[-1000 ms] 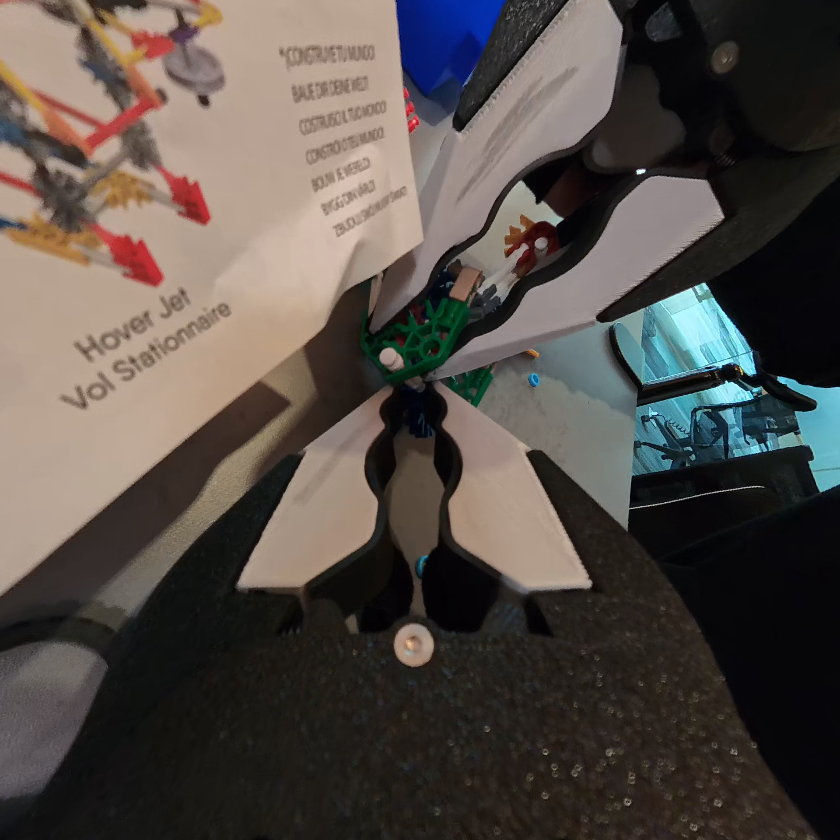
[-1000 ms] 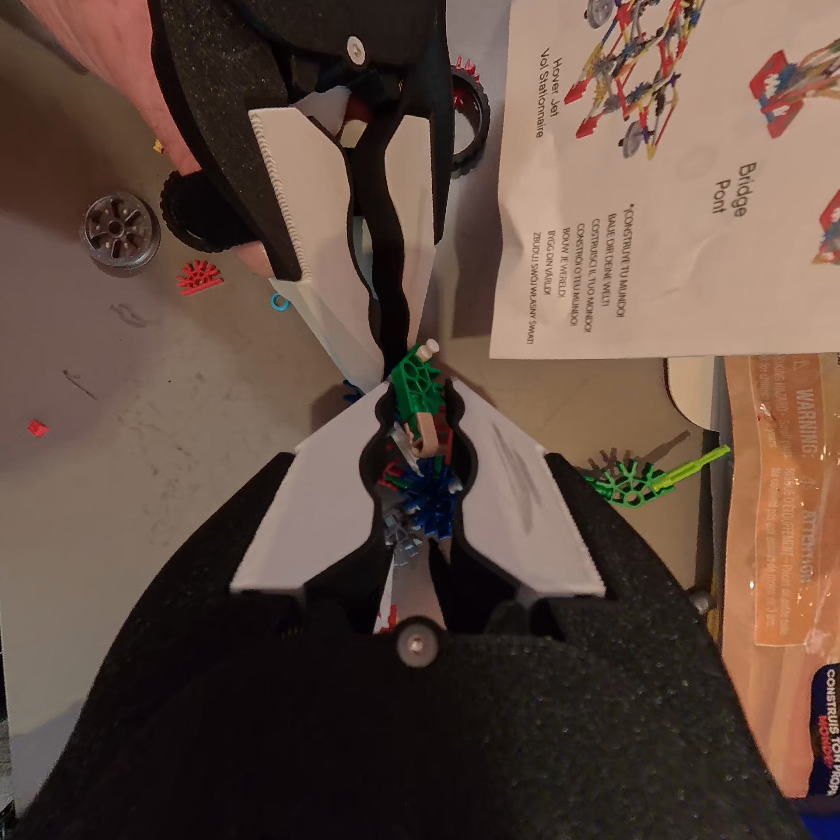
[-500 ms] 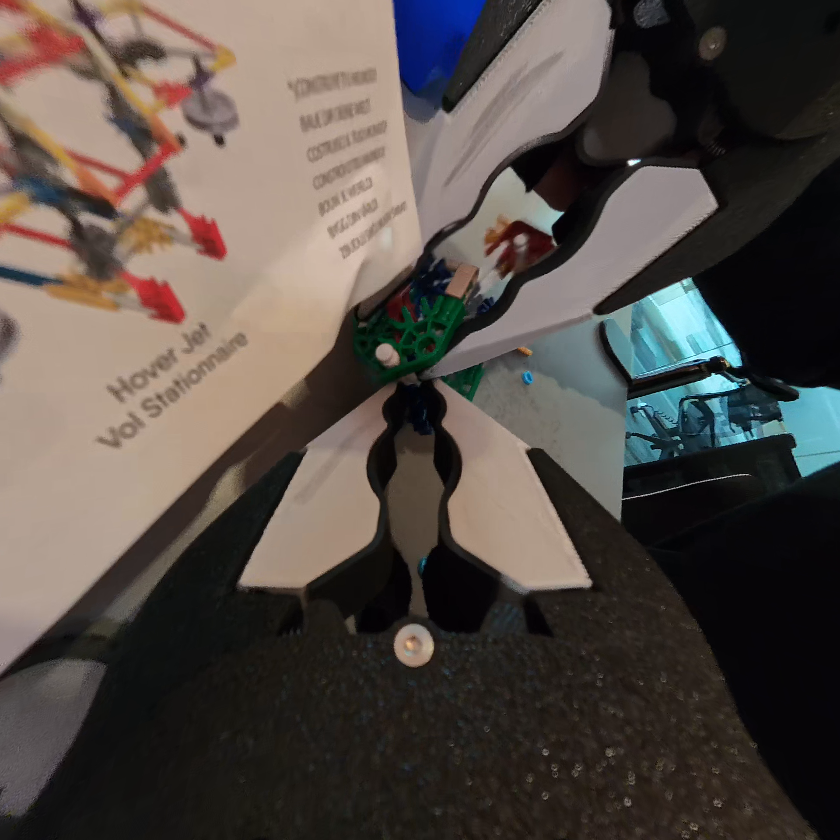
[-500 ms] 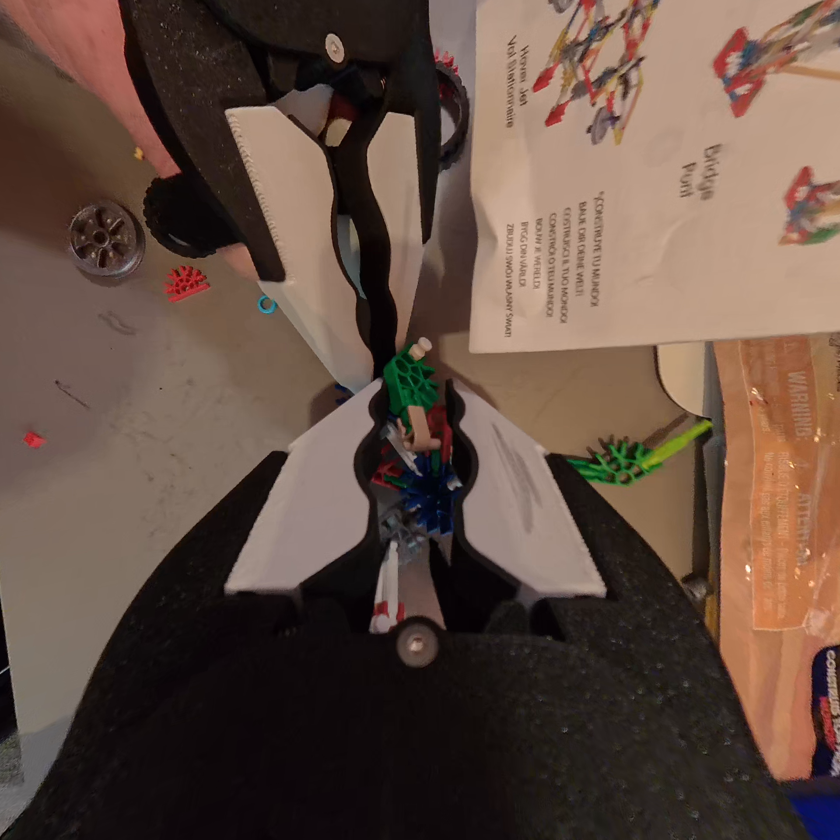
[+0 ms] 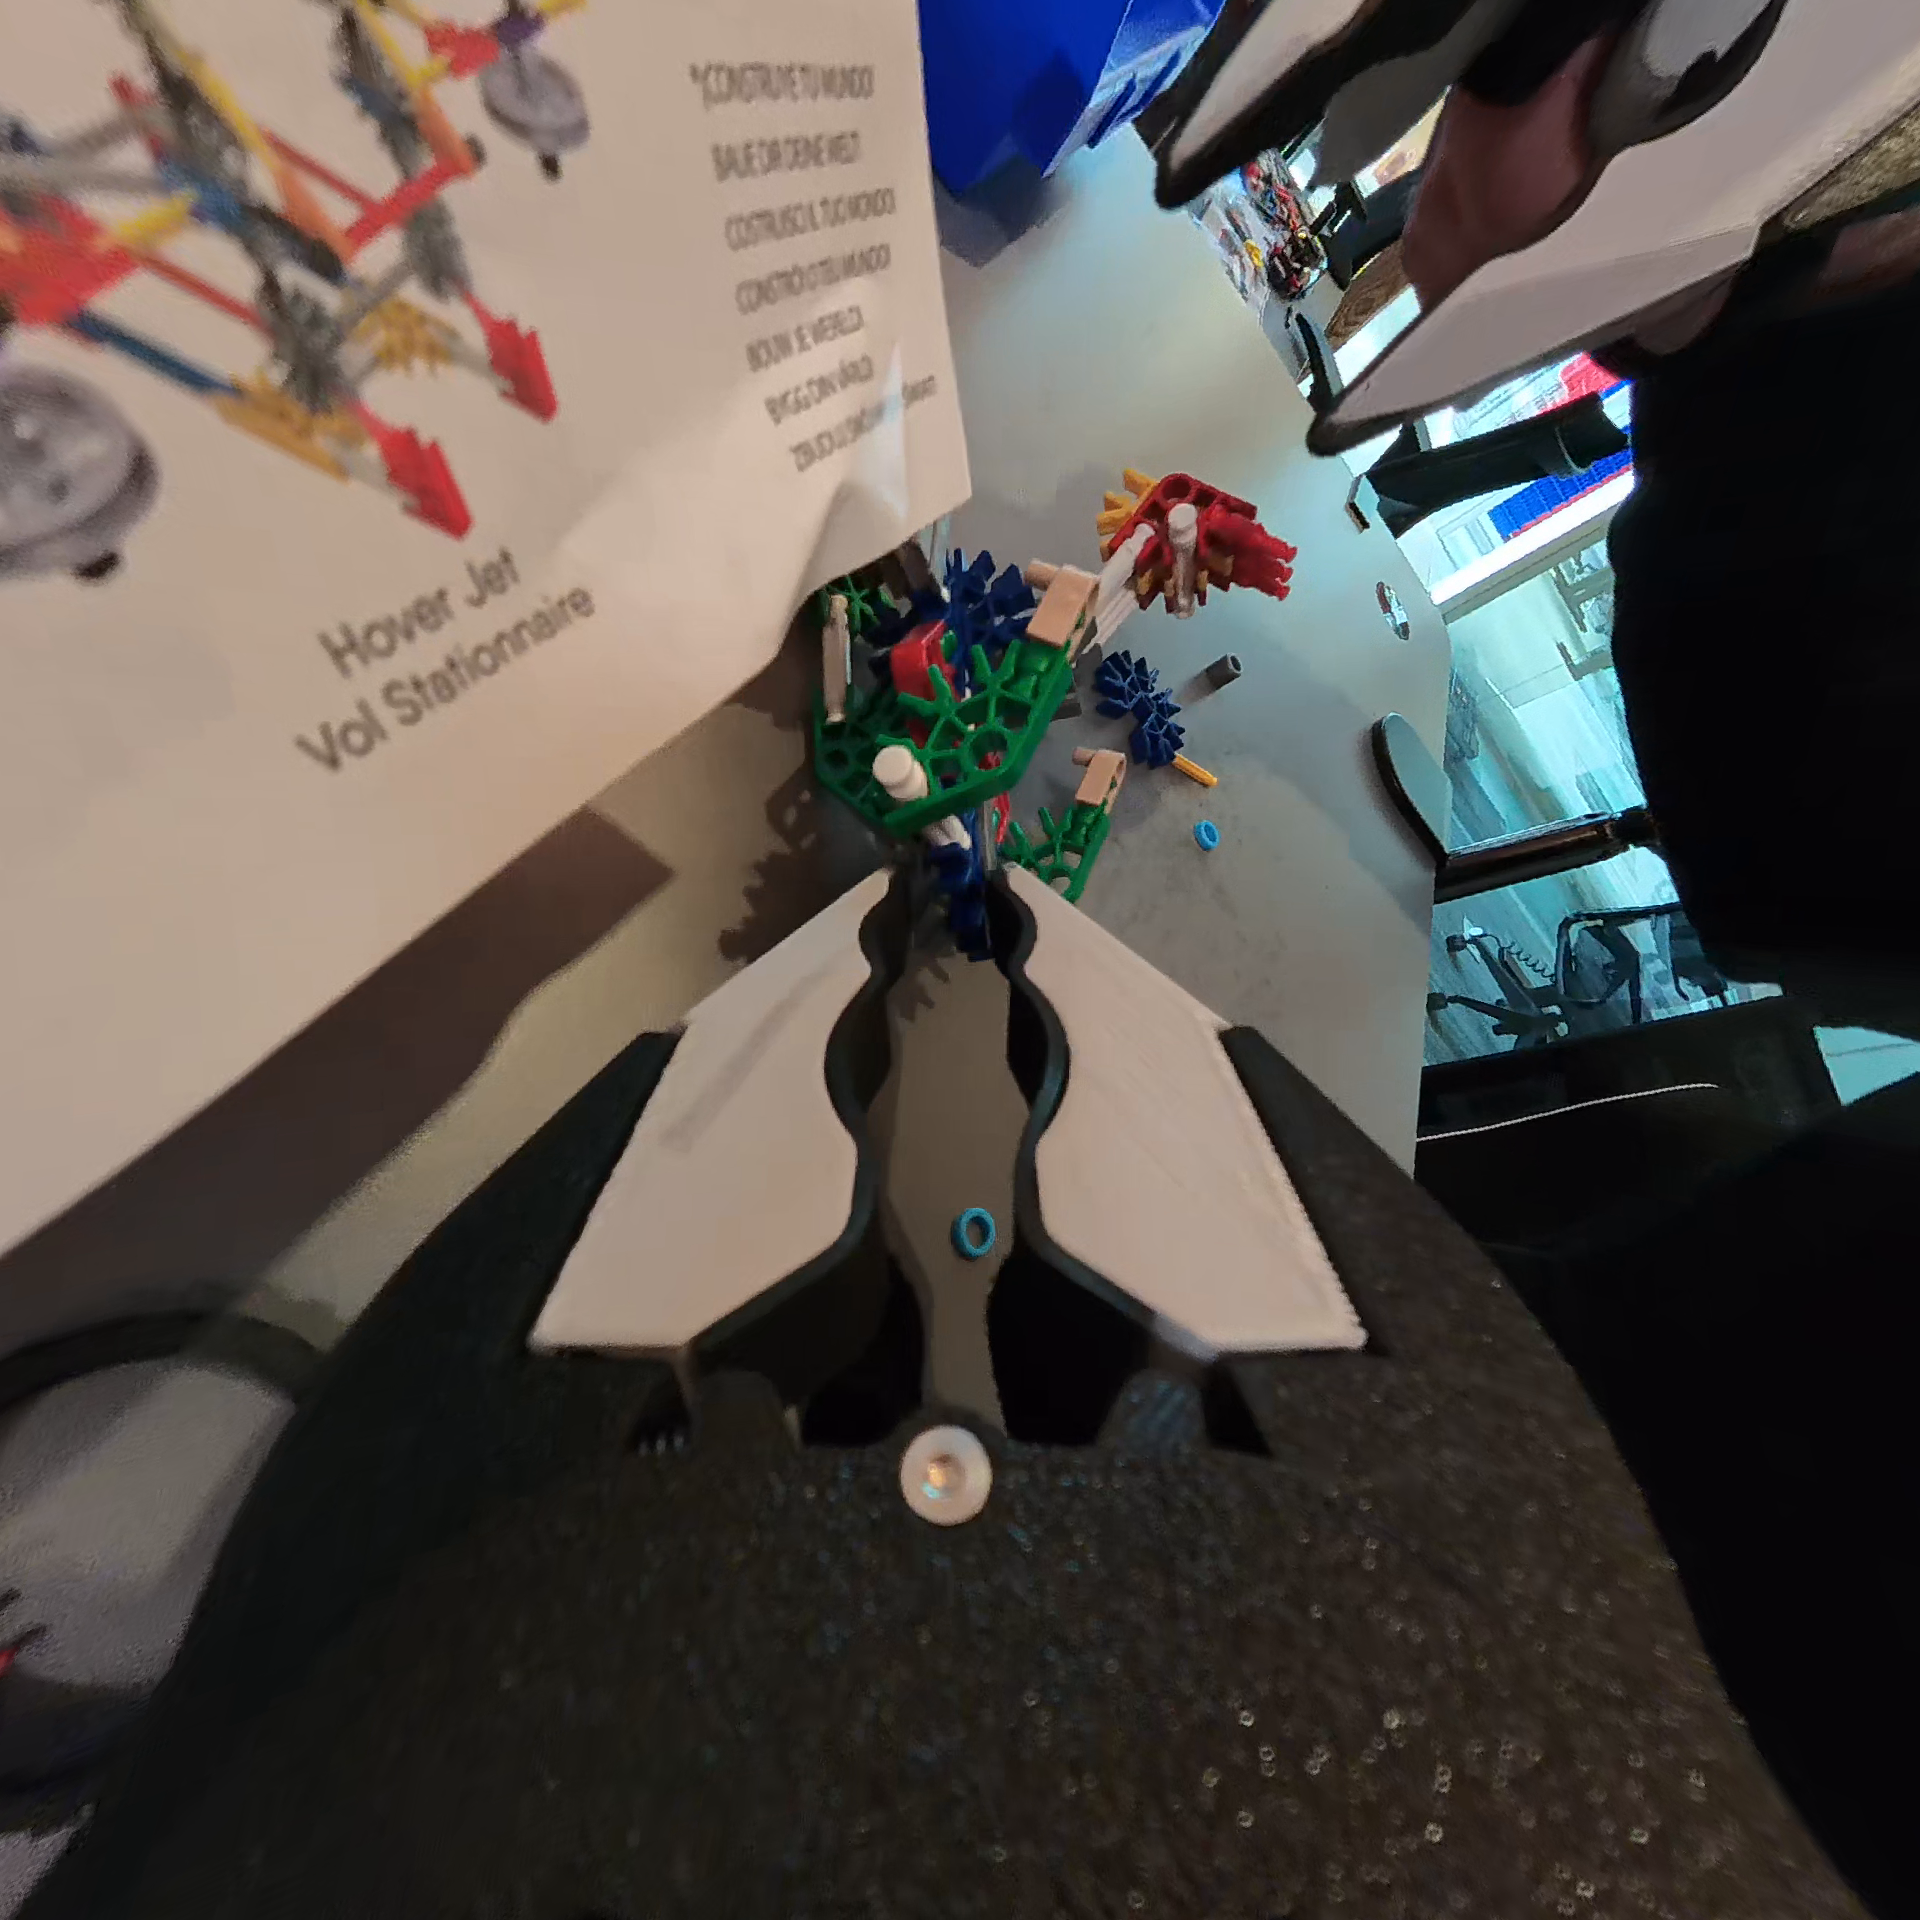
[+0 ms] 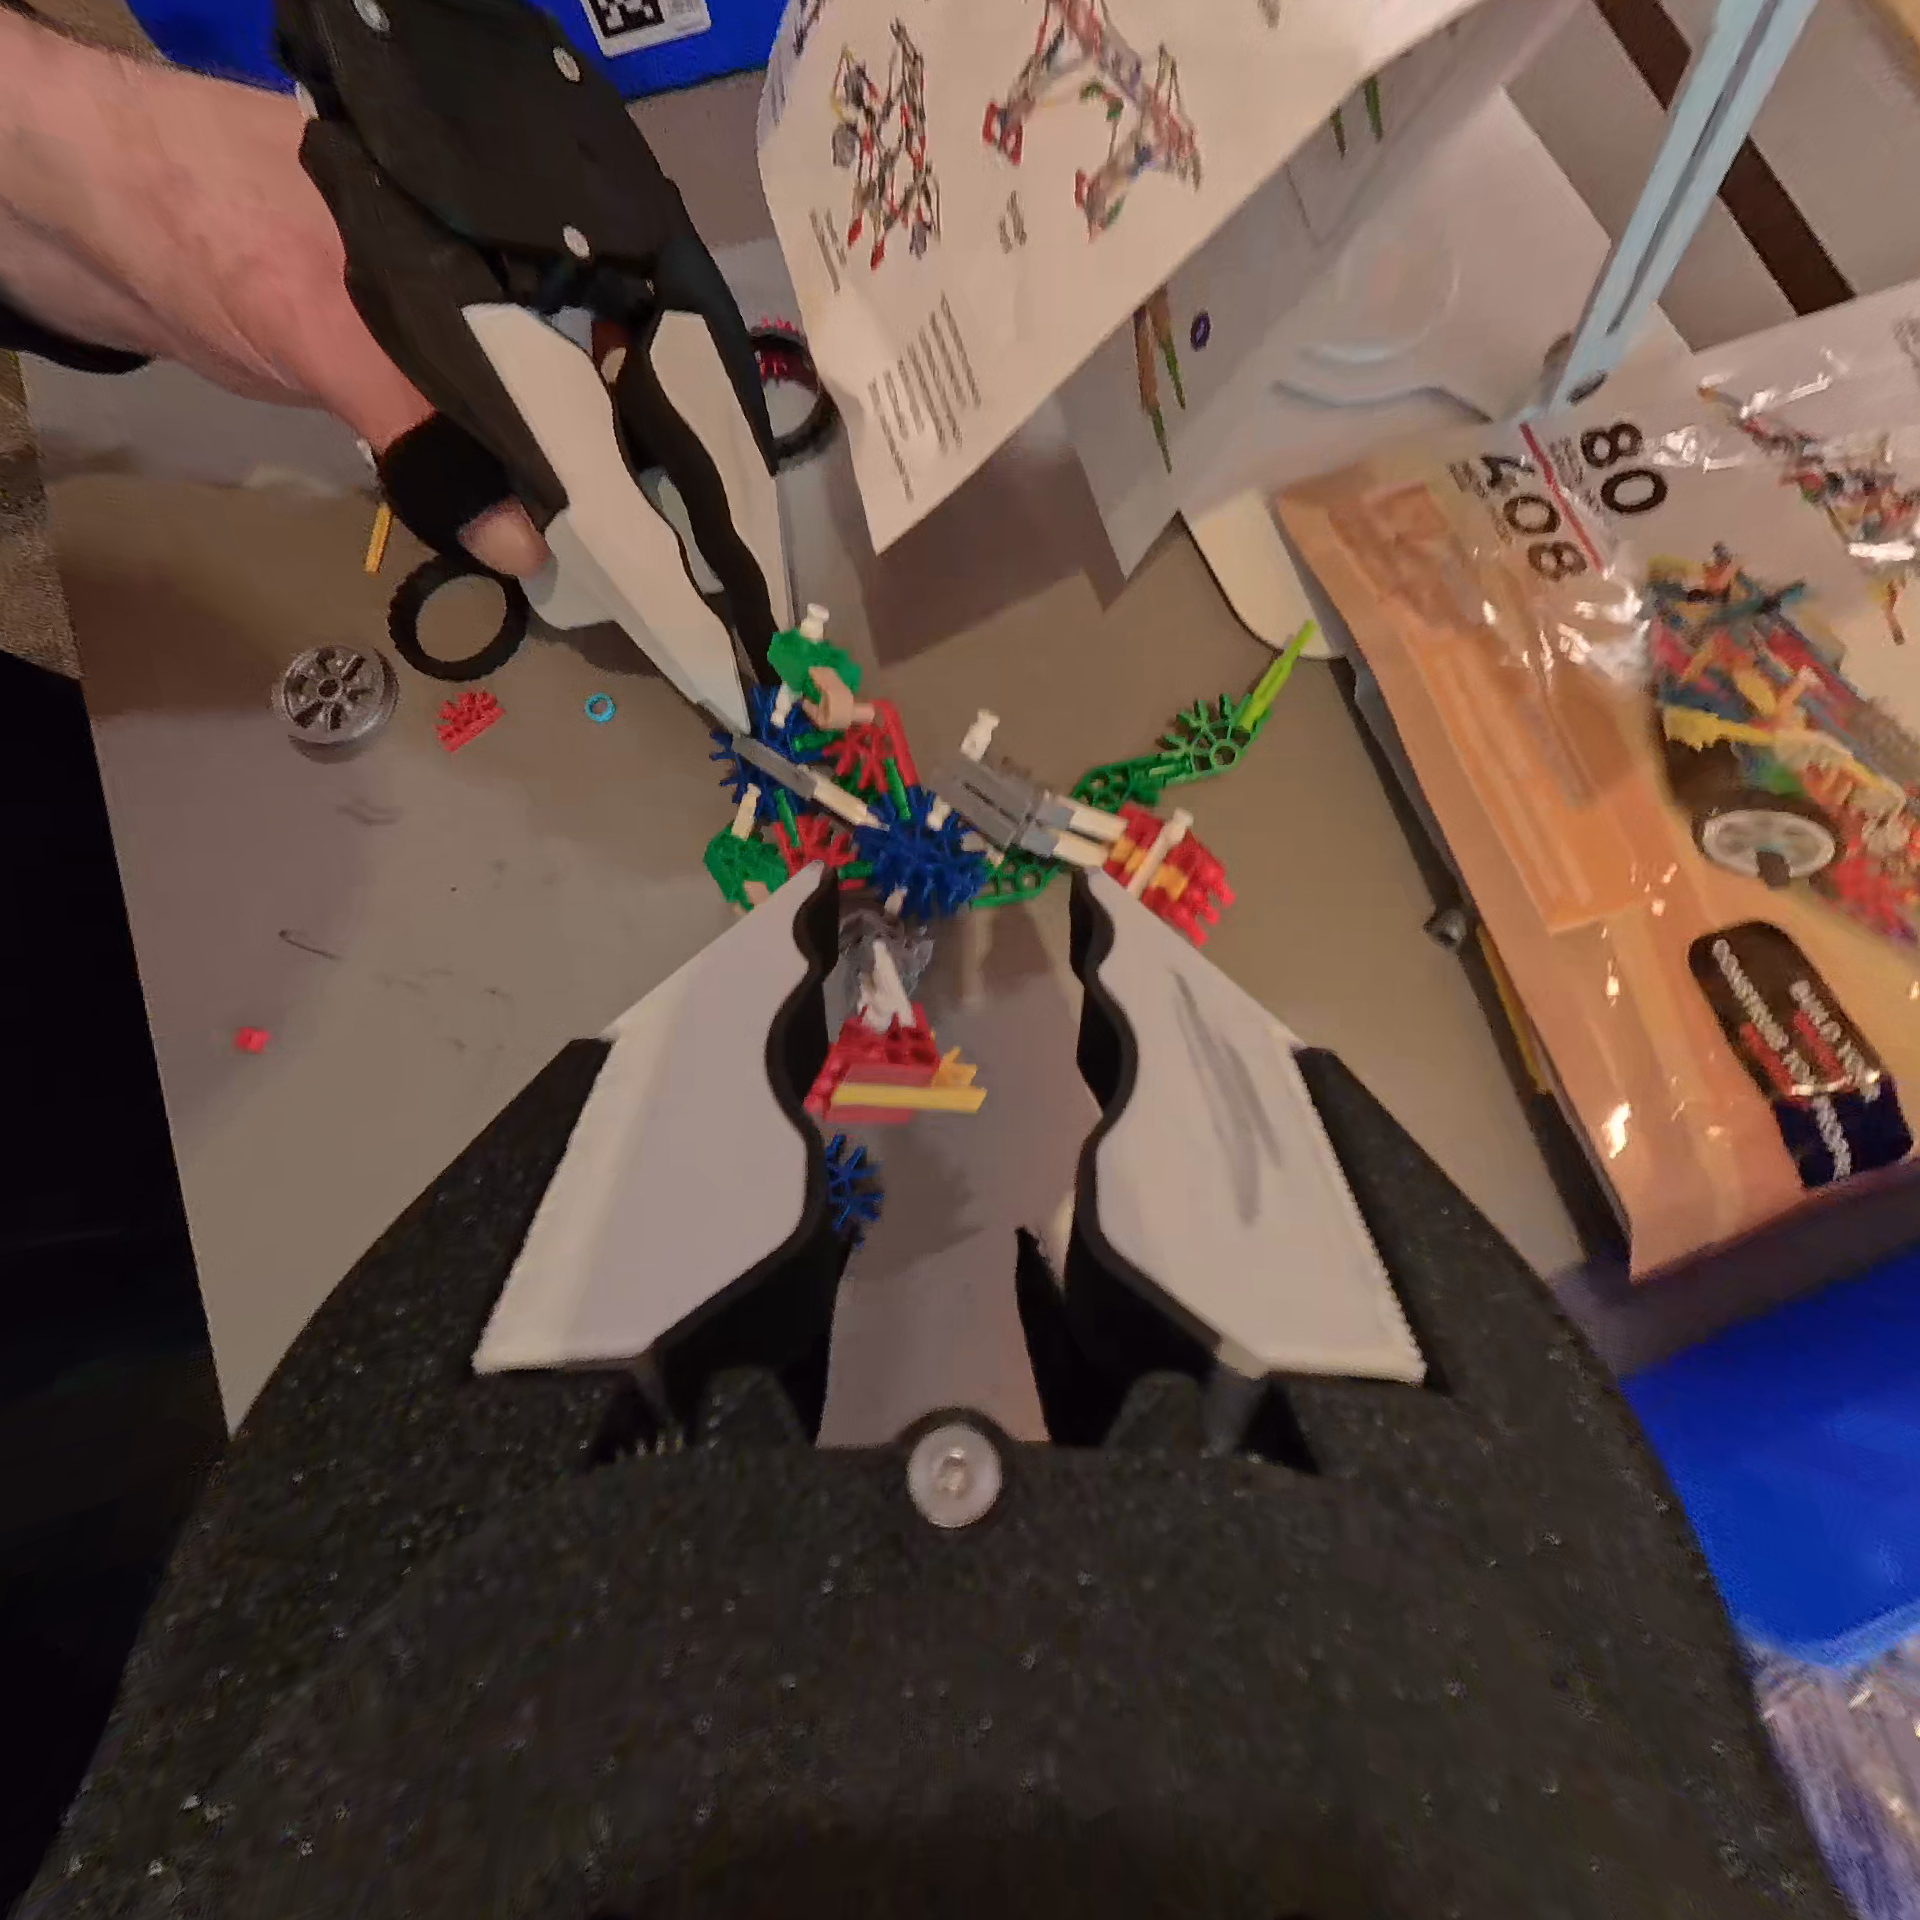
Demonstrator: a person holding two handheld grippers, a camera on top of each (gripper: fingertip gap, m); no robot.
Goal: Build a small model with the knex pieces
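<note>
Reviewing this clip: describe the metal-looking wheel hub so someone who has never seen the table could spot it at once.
In the right wrist view, look at the grey table, left side, beside the black tyre ring. The wheel hub lies flat just left of a small red connector. It is the only silvery spoked disc among loose pieces.

Left gripper [image 5: 951, 883] clamping toy model [image 5: 940, 727]

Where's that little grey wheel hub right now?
In the right wrist view, the grey wheel hub lies at far left, between a black tyre and a red connector.
</note>
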